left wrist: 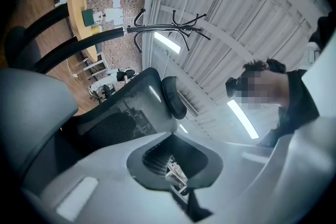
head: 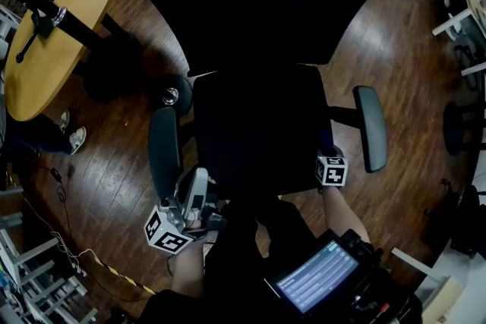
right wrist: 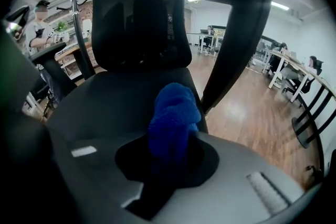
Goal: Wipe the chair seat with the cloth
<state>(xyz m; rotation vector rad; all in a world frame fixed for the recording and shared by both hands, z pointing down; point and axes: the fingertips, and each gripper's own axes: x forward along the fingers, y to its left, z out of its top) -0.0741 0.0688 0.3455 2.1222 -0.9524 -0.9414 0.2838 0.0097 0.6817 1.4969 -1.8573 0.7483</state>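
The black office chair fills the middle of the head view, with its seat (head: 254,125) between two grey armrests (head: 164,148) (head: 370,127). My right gripper (head: 328,157) is at the seat's front right corner, shut on a bunched blue cloth (right wrist: 173,122). In the right gripper view the cloth hangs just above the seat (right wrist: 115,105), facing the backrest (right wrist: 142,13). My left gripper (head: 190,201) sits by the left armrest's front end, off the seat. It is tilted up toward the chair back (left wrist: 121,118) and ceiling, and its jaws (left wrist: 176,168) look shut with nothing in them.
A round wooden table (head: 61,34) and a black coat stand (head: 49,7) are at the far left. A person's shoes (head: 73,139) and cables (head: 61,193) lie on the wood floor. A lit screen (head: 317,278) is near my body, with desks (right wrist: 294,68) off to the right.
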